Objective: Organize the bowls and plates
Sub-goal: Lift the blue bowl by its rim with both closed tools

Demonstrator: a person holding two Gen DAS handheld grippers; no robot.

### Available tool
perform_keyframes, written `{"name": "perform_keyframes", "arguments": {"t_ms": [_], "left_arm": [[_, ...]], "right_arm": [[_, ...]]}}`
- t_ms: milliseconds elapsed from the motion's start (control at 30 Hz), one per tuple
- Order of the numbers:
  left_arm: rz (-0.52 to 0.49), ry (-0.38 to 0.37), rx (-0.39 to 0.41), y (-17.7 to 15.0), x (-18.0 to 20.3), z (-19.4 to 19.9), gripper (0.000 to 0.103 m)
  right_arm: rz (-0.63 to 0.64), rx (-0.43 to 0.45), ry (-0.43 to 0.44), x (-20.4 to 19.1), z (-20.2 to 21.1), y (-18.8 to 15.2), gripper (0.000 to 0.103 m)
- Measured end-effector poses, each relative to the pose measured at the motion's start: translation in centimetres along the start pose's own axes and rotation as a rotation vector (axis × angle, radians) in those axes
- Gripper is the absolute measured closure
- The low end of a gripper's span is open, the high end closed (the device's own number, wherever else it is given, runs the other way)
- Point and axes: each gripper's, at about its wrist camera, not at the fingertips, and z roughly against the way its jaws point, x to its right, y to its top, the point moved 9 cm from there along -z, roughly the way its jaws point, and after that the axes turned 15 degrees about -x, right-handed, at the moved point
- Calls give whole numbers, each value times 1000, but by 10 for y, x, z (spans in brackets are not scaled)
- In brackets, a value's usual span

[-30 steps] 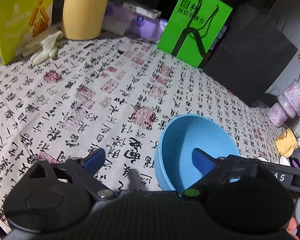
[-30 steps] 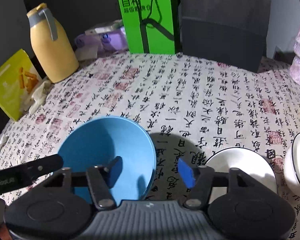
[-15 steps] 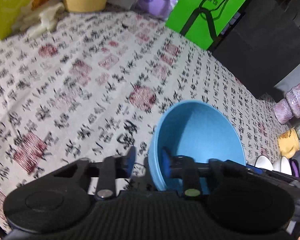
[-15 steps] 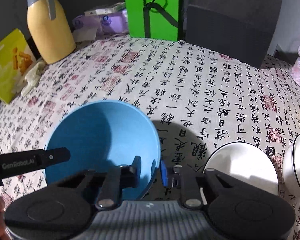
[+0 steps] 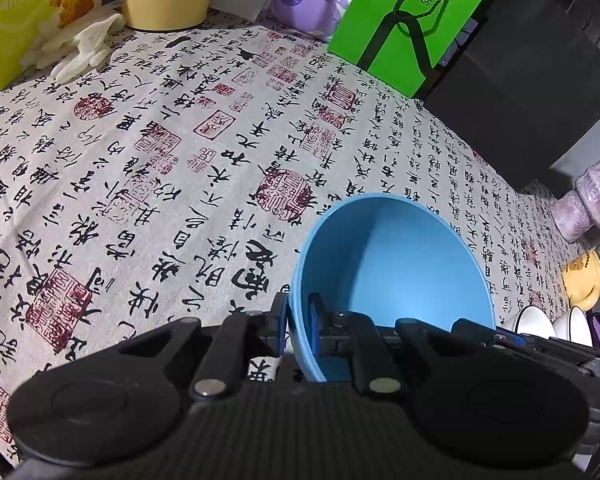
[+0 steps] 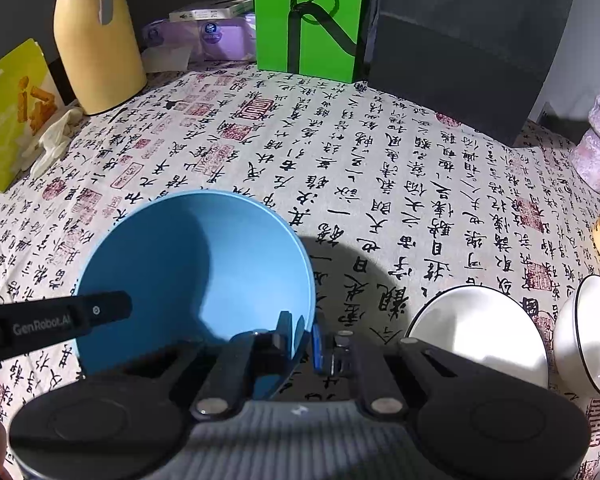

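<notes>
The blue bowl (image 6: pixel 192 272) is being pinched at opposite rims on the desk (image 6: pixel 380 168): left gripper (image 5: pixel 298 326) and right gripper (image 6: pixel 305 340) are each clamped across the wall, probably for a balanced lift toward the white bowl (image 6: pixel 480 332) nearby.

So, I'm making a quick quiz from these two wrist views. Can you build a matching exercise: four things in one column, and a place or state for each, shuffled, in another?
Things:
1. blue bowl
2. white plate
3. yellow jug
4. green bag

Places or states:
A. upright at the table's far edge, beside a black box
B. gripped at its rim by both grippers
C. on the cloth, right of the blue bowl
D. far left, next to a snack box

Pairs: 1-B, 2-C, 3-D, 4-A
</notes>
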Motion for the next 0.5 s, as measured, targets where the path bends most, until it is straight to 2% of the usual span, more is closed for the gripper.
{"name": "perform_keyframes", "arguments": {"t_ms": [500], "left_arm": [[2, 12, 9, 0, -1, 1, 91]], "right_arm": [[7, 11, -7, -2, 2, -1, 94]]}}
